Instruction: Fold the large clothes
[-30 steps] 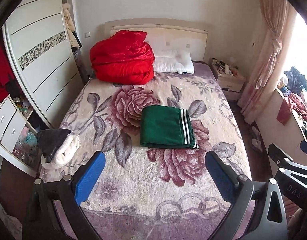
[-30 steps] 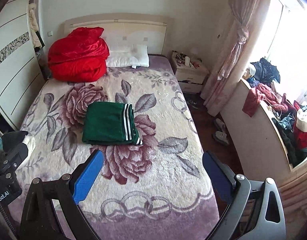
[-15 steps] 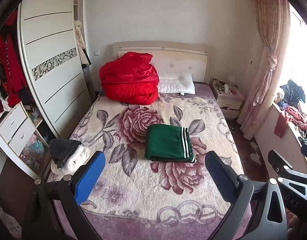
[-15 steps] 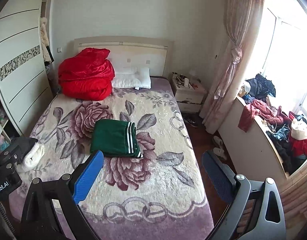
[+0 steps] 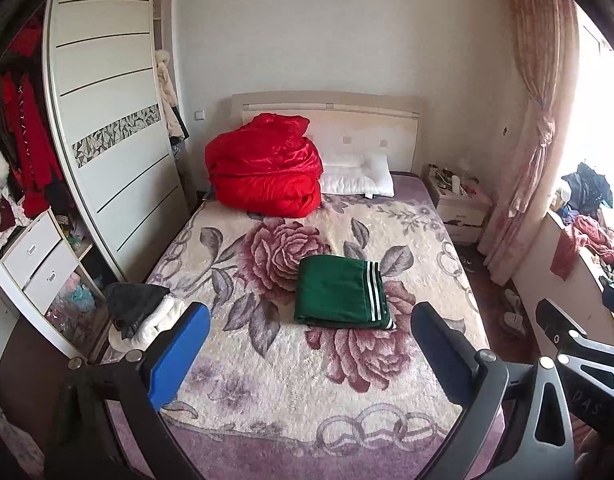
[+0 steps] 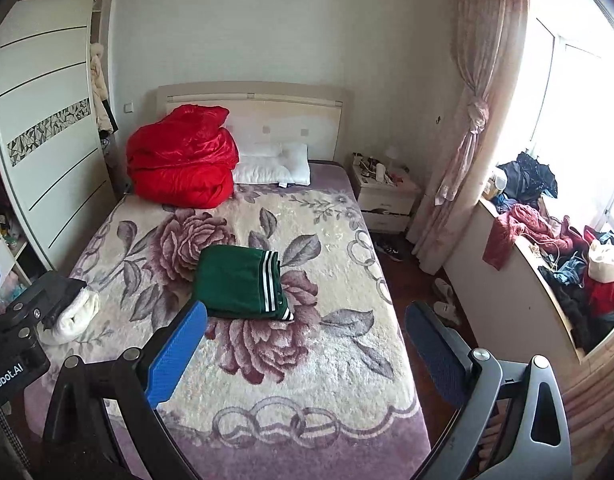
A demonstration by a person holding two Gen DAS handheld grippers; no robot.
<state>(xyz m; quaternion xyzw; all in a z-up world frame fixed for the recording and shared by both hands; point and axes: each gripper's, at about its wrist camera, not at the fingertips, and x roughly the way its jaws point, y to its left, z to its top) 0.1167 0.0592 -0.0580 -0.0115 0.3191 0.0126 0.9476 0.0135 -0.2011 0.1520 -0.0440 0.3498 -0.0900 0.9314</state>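
Presently, both tools hang above the foot edge of the bed [image 5: 447, 224], well clear of anything on it. Working left to right: a dark and white garment bundle [image 5: 141, 314] sits at the left edge of the bed, partly overhanging; a knock from the left tool [image 5: 307, 352] could tip it to the floor. The left tool's jaws stand wide apart and hold nothing.

Next, a red quilt [image 5: 265, 172] is heaped at the head-left corner, with a white pillow [image 5: 357, 180] just beside it against the headboard. Neither bears on the task.

The green garment with white stripes [image 6: 241, 282] lies near the middle of the bed, already folded into a squared stack, touching neither tool. Judged from this, folding appears complete for this piece. The chief risk is disturbing it: a jaw dragged across the plush blanket could catch the top layer and open the fold, or a one-sided lift could let the layers slide apart.

The right tool [image 6: 307, 348] is likewise spread wide and empty. Unfolded clothes on the window ledge [image 6: 547, 240] at far right lie well apart.
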